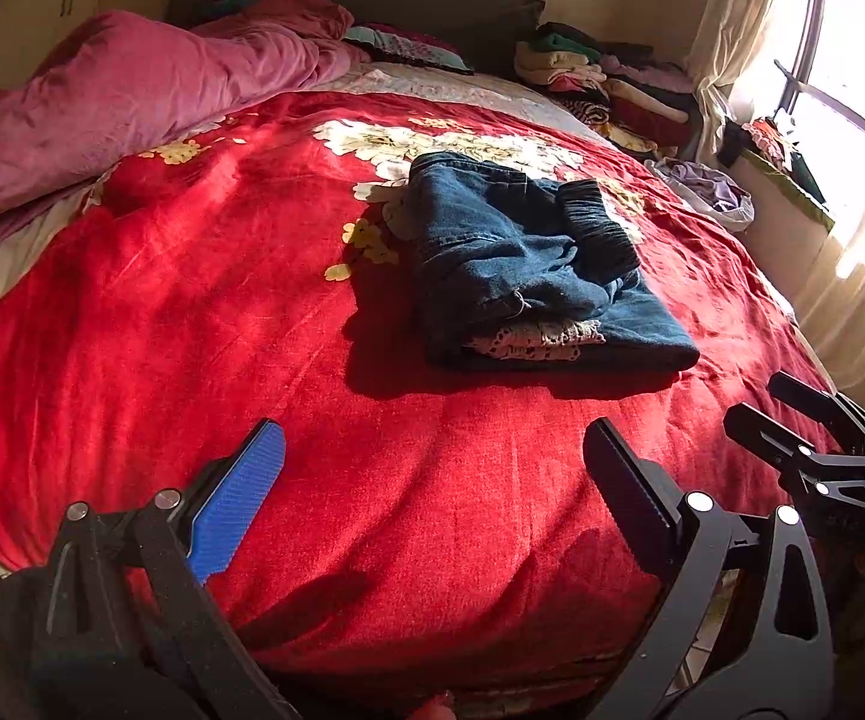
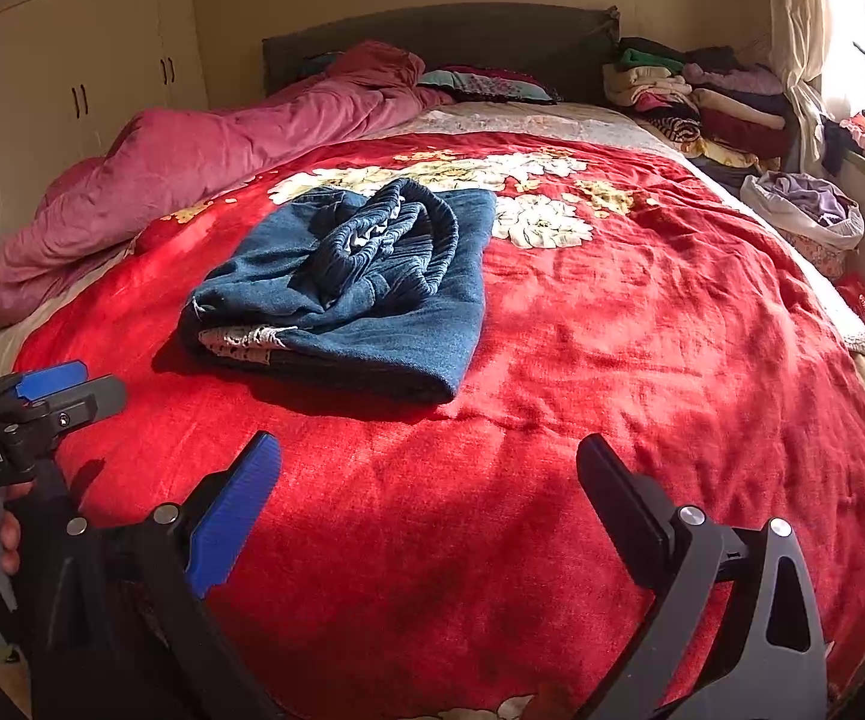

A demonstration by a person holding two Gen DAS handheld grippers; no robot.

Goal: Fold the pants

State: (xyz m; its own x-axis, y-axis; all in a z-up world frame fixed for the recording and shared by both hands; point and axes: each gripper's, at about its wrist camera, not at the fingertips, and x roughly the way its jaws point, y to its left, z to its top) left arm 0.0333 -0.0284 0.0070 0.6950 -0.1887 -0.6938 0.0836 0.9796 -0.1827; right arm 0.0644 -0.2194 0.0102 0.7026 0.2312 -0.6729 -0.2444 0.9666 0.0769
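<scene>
pants: blue denim, folded bundle, lace hem showing, waistband on top | on red blanket | left claw: released, empty, near pants | right claw: released, empty

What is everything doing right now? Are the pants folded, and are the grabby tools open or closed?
Blue denim pants: folded into a bundle, lying on the blanket, nothing holding them.
Left tool: open, empty, above the blanket.
Right tool: open, empty, apart from the pants.
Red flowered fleece blanket: spread over the bed, a bit wrinkled.
Pink duvet: bunched up along the bed's edge.
</scene>
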